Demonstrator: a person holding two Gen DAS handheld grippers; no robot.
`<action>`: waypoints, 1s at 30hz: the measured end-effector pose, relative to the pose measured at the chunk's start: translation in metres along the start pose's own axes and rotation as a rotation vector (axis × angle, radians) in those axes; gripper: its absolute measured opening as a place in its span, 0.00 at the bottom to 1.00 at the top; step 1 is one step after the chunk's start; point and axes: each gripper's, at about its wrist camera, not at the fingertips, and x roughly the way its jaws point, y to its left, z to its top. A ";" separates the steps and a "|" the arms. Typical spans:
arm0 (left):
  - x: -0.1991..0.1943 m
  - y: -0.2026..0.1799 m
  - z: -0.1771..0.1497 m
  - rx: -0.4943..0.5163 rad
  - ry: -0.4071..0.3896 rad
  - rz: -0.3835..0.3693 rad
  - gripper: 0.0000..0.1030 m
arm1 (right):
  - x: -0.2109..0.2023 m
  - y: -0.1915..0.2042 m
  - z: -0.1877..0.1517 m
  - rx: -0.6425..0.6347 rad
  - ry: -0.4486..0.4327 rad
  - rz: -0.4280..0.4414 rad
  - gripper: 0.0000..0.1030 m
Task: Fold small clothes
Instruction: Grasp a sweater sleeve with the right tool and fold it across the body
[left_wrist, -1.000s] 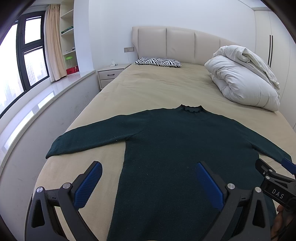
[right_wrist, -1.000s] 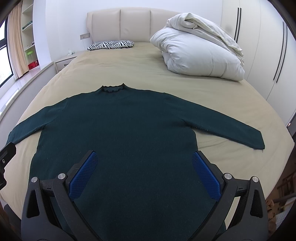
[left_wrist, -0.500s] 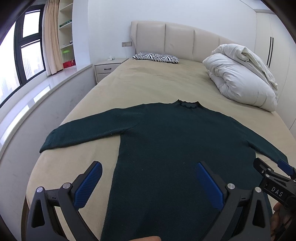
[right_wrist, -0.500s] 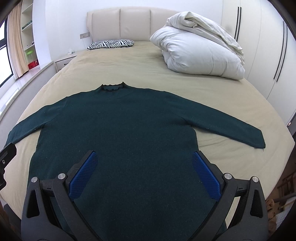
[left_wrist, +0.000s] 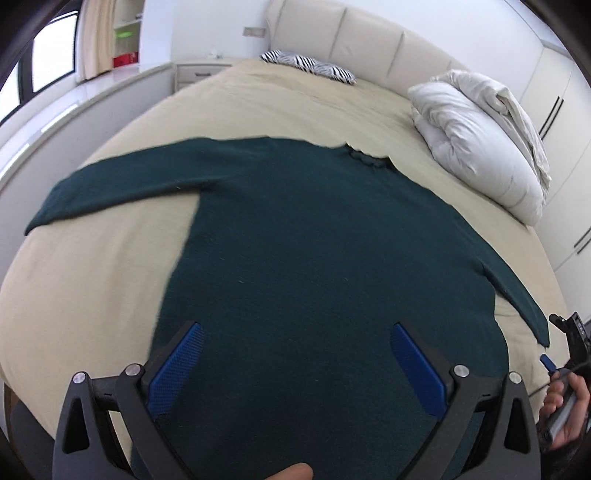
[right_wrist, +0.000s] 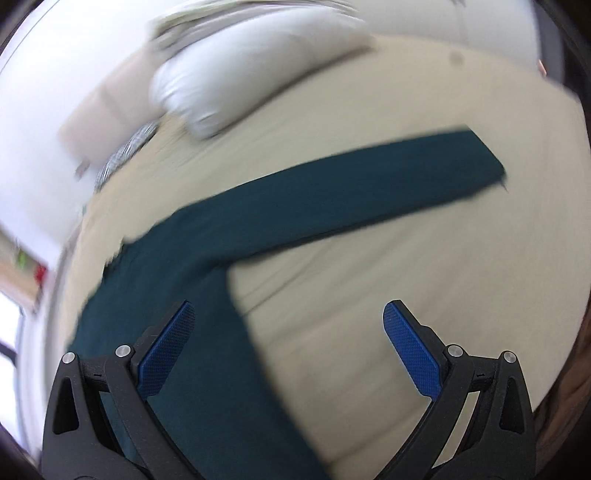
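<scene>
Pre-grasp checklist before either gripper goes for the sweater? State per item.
1. Left gripper open: ok, fingers spread over the lower body of the sweater.
2. Right gripper open: ok, nothing between the pads.
3. Sweater flat on the bed, both sleeves spread out: ok.
4. Right sleeve lined up for a grasp: not ok, it lies ahead of the right gripper, not between the fingers.
5. Right view sharp enough to aim: not ok, heavy motion blur.
6. Duvet clear of the sweater: ok, apart near the headboard.
</scene>
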 end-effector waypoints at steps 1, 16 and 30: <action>0.003 -0.002 0.001 0.003 0.019 -0.010 1.00 | 0.006 -0.028 0.012 0.080 0.000 0.018 1.00; 0.035 -0.031 0.004 0.066 0.065 -0.023 1.00 | 0.087 -0.198 0.115 0.519 -0.071 0.234 0.72; 0.025 0.018 0.017 -0.034 -0.018 -0.133 0.99 | 0.077 -0.132 0.150 0.343 -0.086 0.196 0.07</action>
